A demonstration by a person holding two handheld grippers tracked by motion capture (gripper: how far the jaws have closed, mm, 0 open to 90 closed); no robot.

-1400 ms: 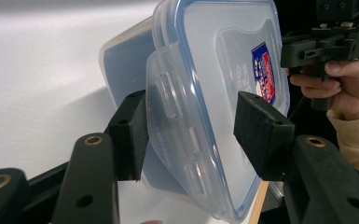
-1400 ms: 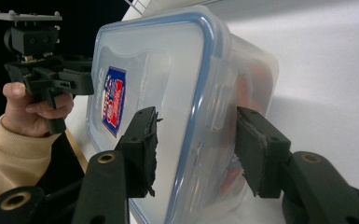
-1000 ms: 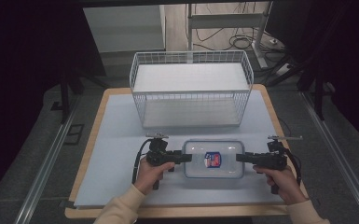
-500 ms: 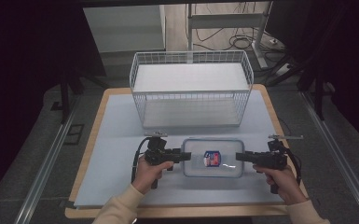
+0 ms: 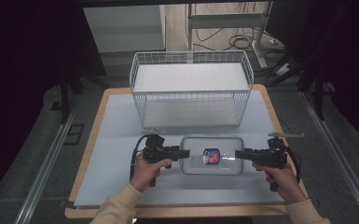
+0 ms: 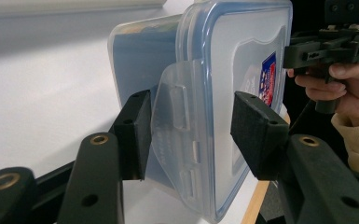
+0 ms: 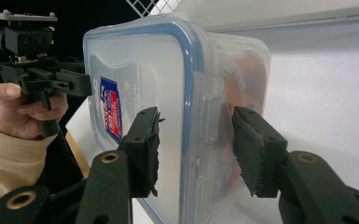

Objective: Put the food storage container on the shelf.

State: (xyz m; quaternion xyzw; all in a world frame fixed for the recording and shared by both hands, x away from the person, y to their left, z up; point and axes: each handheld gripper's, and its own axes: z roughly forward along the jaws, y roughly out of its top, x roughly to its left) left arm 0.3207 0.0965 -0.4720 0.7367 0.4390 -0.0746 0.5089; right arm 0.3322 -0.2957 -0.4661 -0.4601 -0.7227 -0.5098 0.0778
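Lower centre, container: clear plastic box with blue-sealed lid [image 5: 210, 155] lay flat on white tabletop [image 5: 116, 135].
Left gripper [image 6: 189, 128]: jaws pinched its side latch.
Right gripper [image 7: 196, 149]: jaws clamped opposite end.
Advice: hold level, grips even.

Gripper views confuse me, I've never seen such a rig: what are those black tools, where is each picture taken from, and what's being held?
There is no machine here: a person holds a handheld left gripper and right gripper. The high view looks down on the table from above. Each gripper view comes from a camera riding on that tool, looking along its two black fingers. On the table lie a clear lidded container and, behind it, a white wire basket. Each gripper clamps one end of the container.
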